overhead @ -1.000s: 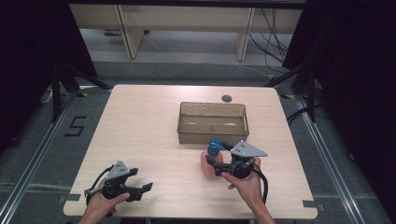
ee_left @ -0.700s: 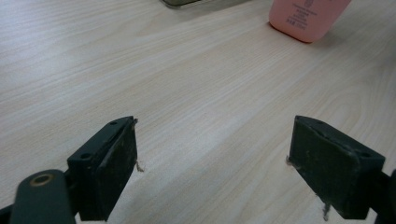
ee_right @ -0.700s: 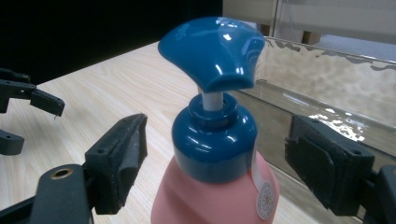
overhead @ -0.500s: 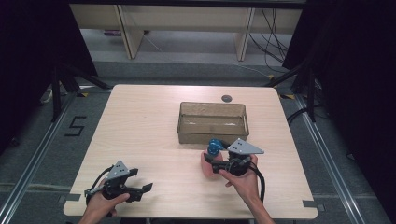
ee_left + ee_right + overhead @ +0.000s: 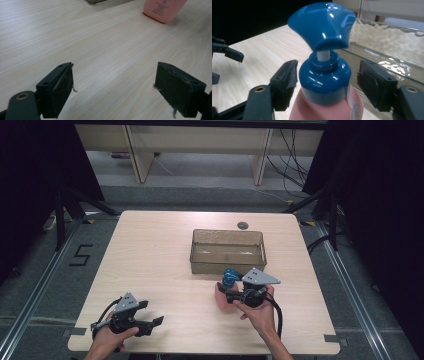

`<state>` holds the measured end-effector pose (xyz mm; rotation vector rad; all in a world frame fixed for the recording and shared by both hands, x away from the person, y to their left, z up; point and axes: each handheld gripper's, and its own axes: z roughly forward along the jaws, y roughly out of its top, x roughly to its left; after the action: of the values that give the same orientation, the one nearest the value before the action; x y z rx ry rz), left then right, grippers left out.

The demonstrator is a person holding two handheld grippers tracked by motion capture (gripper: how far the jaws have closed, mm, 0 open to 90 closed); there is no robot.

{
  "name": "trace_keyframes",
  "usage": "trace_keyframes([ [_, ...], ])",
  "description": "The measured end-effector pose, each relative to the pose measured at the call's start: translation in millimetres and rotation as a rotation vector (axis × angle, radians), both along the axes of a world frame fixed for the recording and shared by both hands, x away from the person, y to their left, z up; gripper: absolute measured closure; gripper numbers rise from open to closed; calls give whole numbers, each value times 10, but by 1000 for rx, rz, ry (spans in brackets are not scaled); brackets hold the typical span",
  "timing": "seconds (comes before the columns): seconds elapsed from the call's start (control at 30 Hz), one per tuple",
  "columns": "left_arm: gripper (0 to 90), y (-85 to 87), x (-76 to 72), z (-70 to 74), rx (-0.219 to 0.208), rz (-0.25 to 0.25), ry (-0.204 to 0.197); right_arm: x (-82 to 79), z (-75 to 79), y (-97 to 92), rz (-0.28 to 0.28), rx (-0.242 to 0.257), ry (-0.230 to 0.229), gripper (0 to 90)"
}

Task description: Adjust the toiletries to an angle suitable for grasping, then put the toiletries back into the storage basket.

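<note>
A pink pump bottle (image 5: 220,301) with a blue pump head (image 5: 322,25) stands upright on the table, just in front of the clear bin (image 5: 227,232). My right gripper (image 5: 227,290) is open, and its jaws stand either side of the bottle's blue collar (image 5: 324,80). The left pad (image 5: 287,82) is almost touching the collar, while a gap separates the right pad (image 5: 372,87) from it. My left gripper (image 5: 152,314) is open and holds nothing, low over bare wood near the front left edge. The left gripper view (image 5: 113,87) shows the bottle's base (image 5: 163,8) farther off.
The clear bin's wall (image 5: 392,42) rises right behind the bottle. A small dark disc (image 5: 242,225) lies at the table's far edge. The left gripper's black jaw tips (image 5: 227,52) appear at the left of the right gripper view.
The right gripper has eased slightly left, closer around the bottle's neck. The bottle and the left gripper have stayed put.
</note>
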<state>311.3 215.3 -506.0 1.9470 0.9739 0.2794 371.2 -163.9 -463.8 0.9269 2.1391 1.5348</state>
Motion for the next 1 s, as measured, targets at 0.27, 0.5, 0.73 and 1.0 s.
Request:
trace_keyframes([
  [0.27, 147, 7, -1, -2, -6, 4, -3, 4, -4, -11, 9, 3, 16, 447],
  [0.5, 147, -2, -4, 5, -1, -5, 3, -64, 45, 36, -27, -49, -62, 532],
  [0.73, 147, 6, -7, 7, 0, -7, 3, -45, 112, 48, -35, -68, -58, 536],
  [1.0, 147, 12, -18, 9, -3, -3, -5, -18, 339, 23, -35, -30, -86, 536],
])
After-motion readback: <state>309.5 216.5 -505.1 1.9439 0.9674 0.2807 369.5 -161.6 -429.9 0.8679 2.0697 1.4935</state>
